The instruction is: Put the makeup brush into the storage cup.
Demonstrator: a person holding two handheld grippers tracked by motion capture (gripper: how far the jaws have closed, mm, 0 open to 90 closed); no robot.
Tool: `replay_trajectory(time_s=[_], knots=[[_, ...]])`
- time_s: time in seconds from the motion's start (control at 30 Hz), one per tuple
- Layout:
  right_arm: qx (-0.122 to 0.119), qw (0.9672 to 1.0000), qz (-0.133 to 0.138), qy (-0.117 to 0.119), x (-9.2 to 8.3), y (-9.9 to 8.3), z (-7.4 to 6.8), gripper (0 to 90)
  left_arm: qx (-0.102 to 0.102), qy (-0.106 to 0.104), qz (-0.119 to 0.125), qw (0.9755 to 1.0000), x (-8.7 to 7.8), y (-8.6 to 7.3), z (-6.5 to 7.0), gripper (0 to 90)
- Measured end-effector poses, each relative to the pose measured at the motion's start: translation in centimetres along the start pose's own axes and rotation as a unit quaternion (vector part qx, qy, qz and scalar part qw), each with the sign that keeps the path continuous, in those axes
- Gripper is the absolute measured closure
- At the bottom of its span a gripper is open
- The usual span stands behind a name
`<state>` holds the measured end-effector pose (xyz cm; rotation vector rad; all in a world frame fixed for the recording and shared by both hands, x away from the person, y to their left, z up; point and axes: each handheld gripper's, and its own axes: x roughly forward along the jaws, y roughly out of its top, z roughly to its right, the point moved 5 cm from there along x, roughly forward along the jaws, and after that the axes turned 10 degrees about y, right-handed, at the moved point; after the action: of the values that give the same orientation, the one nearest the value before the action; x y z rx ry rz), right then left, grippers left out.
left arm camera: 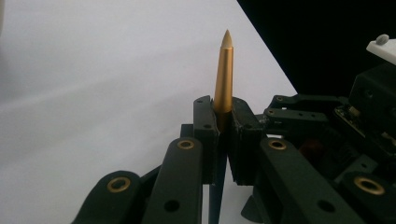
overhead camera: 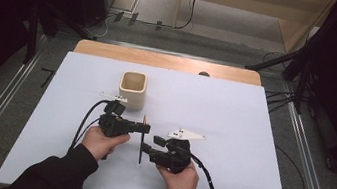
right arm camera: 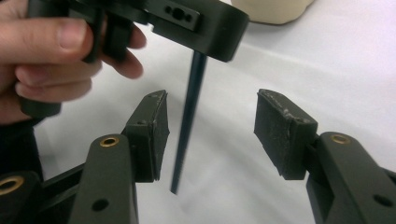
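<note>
From the high view, the left tool (overhead camera: 142, 128) clamps a pen (overhead camera: 142, 141) over the white table (overhead camera: 231, 134), in front of a cream cup (overhead camera: 133, 89); the right tool (overhead camera: 147, 150) sits just beside the pen's lower end. In the left gripper view, the pen's gold tip (left arm camera: 224, 74) rises from pinched pads. In the right gripper view, the pads (right arm camera: 285, 133) stand apart (touching nothing), the dark shaft (right arm camera: 189, 119) between them.

A table (overhead camera: 255, 77) with a light wooden top, covered almost wholly by a white sheet (overhead camera: 232, 129); a strip of wood shows along the far edge. A cream, open-topped square cup (overhead camera: 133, 89) stands upright on the sheet's far-left part.
</note>
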<state>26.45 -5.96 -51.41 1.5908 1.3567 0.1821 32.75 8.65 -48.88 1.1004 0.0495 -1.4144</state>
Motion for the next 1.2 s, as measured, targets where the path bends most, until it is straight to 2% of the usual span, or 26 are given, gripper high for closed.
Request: replay_trajectory(time_s=[0.17,0.23,0.4,0.5,0.67,0.9,1.07,1.2], knots=[[-0.019,0.9997,-0.015,0.007,-0.1,0.3,0.2,40.9,0.000,0.001,-0.001,1.0000,-0.3,0.1,-0.2,83.9],[-0.025,0.9993,-0.027,0.007,0.0,0.3,0.2,39.4,0.000,0.001,-0.003,1.0000,-0.3,0.1,-0.2,83.9],[-0.031,0.9972,-0.062,0.027,0.2,-0.1,0.3,37.3,0.003,0.002,-0.008,1.0000,-0.4,0.1,-0.2,83.8],[-0.054,0.9958,-0.066,0.032,0.0,-0.1,0.4,37.3,0.003,0.001,-0.010,0.9999,-0.4,0.2,-0.3,83.8],[-0.070,0.9938,-0.077,0.037,-0.3,0.3,0.6,36.9,0.006,0.002,-0.014,0.9999,-0.5,0.1,-0.3,83.8],[-0.106,0.9879,-0.100,0.055,-1.0,0.7,1.0,36.5,0.011,0.001,-0.019,0.9998,-0.5,0.1,-0.4,83.8],[-0.126,0.9823,-0.112,0.081,-1.6,0.9,1.5,34.5,0.014,0.003,-0.023,0.9996,-0.7,0.1,-0.5,83.8],[-0.148,0.9779,-0.122,0.083,-2.0,1.0,1.9,32.4,0.015,0.001,-0.024,0.9996,-0.7,0.1,-0.5,83.8]])
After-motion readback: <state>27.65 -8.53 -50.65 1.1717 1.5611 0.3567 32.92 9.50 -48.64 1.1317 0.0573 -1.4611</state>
